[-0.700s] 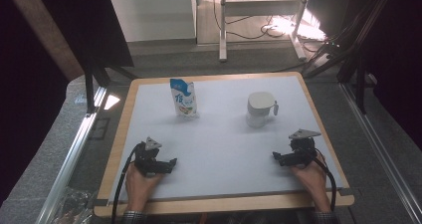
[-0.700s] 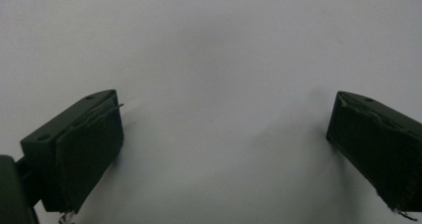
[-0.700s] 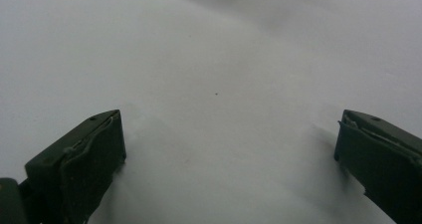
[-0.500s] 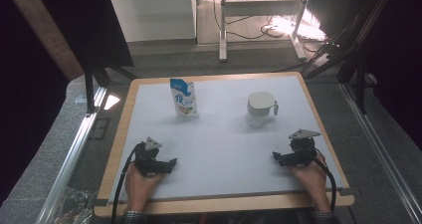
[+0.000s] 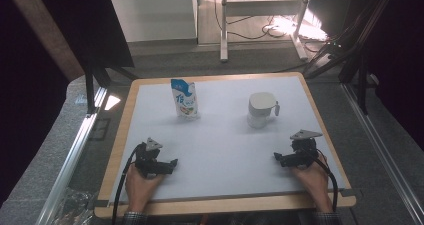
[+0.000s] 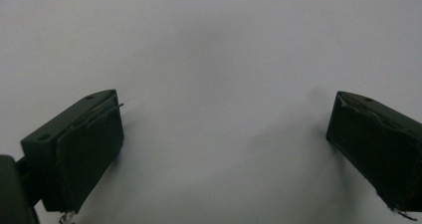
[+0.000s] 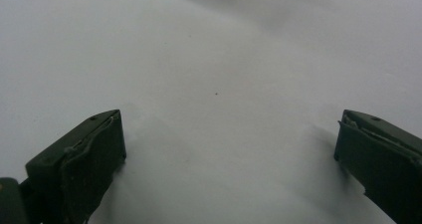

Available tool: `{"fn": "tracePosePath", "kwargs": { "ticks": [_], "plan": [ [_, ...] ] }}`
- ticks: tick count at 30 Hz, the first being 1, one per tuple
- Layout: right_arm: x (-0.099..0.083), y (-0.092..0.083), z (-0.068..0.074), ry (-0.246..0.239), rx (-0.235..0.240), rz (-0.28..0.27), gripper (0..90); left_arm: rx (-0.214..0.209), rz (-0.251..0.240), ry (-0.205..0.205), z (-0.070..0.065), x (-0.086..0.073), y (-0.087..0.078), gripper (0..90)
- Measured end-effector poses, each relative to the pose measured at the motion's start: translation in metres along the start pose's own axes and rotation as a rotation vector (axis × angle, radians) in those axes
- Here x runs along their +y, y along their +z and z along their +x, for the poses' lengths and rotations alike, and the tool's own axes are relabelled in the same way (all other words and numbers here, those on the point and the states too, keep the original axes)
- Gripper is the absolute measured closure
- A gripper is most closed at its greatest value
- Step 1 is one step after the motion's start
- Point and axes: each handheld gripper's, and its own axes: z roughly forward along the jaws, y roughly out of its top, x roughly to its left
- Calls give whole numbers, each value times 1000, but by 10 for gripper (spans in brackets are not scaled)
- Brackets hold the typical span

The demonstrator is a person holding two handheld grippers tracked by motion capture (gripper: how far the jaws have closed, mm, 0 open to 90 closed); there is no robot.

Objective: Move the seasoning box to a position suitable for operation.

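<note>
While jaws gape, pouch (image 5: 184,98), cup (image 5: 261,109) upright

Table (image 5: 116,150): wooden edge, white top surface, set square to the high view. Floor (image 5: 45,160): grey speckled, on both sides of the table. Metal rails: 1 (image 5: 75,150) along the left side, 1 (image 5: 385,150) along the right. Black curtain (image 5: 30,85) at left, dark panel (image 5: 400,55) at right. Beyond the far edge: white desk legs (image 5: 224,25), cables (image 5: 255,32) on the floor, a bright light patch (image 5: 295,27). Brown diagonal beam (image 5: 42,30) at upper left.
</note>
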Motion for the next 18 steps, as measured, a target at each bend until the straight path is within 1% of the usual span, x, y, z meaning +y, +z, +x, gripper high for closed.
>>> {"fn": "tracePosePath", "kwargs": {
  "ticks": [14,18],
  "plan": [
    [1,0,1,10,-8,7,0,1,0,1,0,0,0,12],
    [1,-1,2,7,-9,7,5,1,1,1,0,0,0,12]
  ]
}}
